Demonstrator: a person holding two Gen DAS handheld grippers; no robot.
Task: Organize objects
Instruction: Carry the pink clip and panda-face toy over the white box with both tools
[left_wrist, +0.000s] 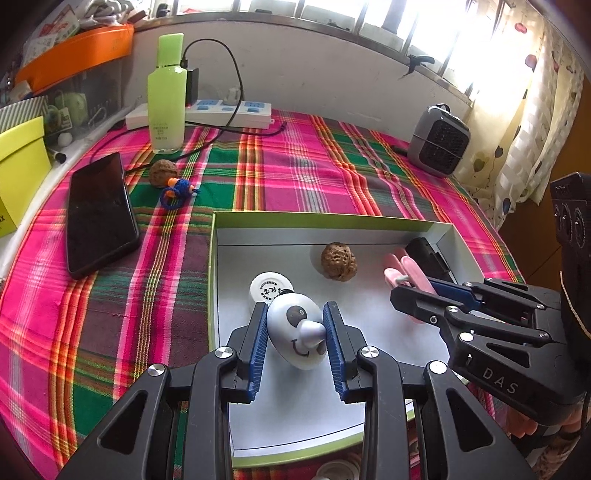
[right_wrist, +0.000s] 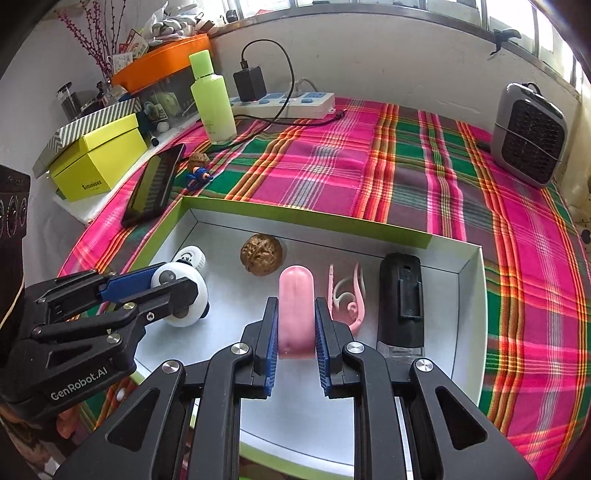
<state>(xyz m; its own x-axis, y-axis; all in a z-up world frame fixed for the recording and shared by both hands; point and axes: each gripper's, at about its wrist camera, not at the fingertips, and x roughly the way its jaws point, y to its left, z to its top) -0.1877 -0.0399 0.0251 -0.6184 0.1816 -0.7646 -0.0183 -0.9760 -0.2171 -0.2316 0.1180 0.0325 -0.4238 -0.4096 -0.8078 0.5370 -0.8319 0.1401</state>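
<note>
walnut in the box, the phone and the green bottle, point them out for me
walnut (right_wrist: 261, 255), right wrist view, middle of its shell
phone (left_wrist: 99, 212), left wrist view, centre of the dark screen
green bottle (left_wrist: 167, 99), left wrist view, middle of the body

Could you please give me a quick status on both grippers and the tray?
Left gripper shut on panda toy. Right gripper shut on pink case. Both over tray. Nothing blocking.

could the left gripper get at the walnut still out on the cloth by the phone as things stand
Probably not yet. The left gripper is shut on the panda toy over the tray. The path to the walnut itself looks free, though the blue charm sits close against it.
</note>
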